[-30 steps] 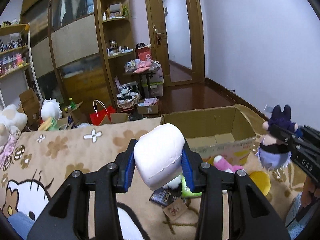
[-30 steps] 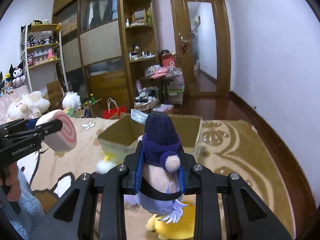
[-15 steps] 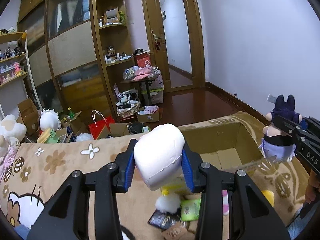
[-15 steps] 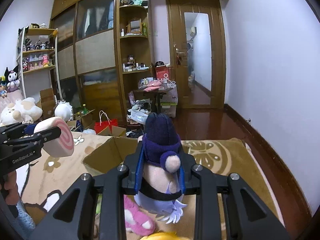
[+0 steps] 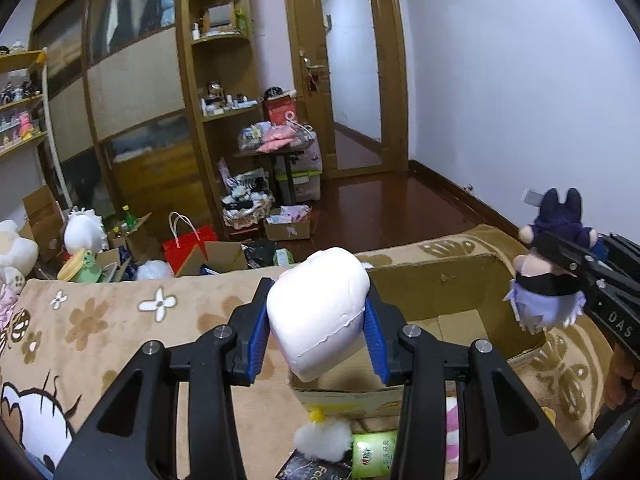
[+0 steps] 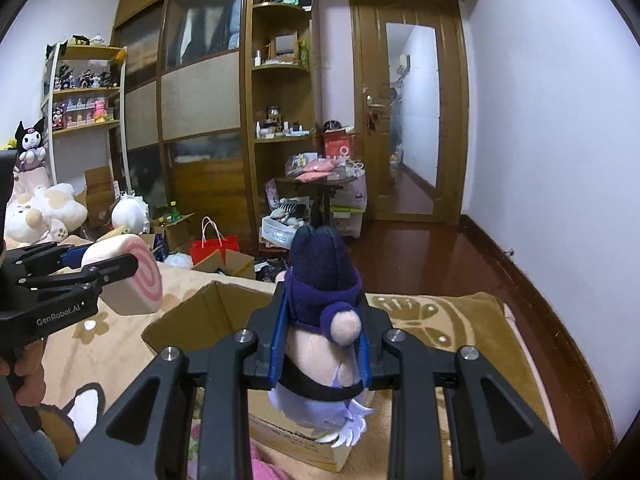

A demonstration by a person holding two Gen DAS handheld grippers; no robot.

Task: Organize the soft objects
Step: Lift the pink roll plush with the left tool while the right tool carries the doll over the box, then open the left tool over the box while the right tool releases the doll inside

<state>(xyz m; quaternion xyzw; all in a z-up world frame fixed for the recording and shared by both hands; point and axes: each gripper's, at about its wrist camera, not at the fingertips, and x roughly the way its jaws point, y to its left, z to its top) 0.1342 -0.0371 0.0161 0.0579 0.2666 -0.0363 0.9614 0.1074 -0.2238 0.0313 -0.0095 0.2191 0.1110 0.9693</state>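
My left gripper (image 5: 316,336) is shut on a white roll-cake plush (image 5: 318,308), held over the near left corner of an open cardboard box (image 5: 432,280). From the right wrist view the plush (image 6: 128,280) shows a pink swirl end. My right gripper (image 6: 320,344) is shut on a purple-hooded doll (image 6: 320,312), held above the box's (image 6: 200,312) near right edge. The doll also shows in the left wrist view (image 5: 552,264).
The box lies on a tan flowered blanket (image 5: 120,320). Below it lie a white pompom toy (image 5: 322,438), a green packet (image 5: 372,452) and a pink plush (image 6: 264,472). Beyond the bed are shelves, a red bag (image 5: 188,240) and floor clutter.
Both grippers have risen and moved forward with their plush toys, from beside the box to over its edges. Both grips are unchanged.
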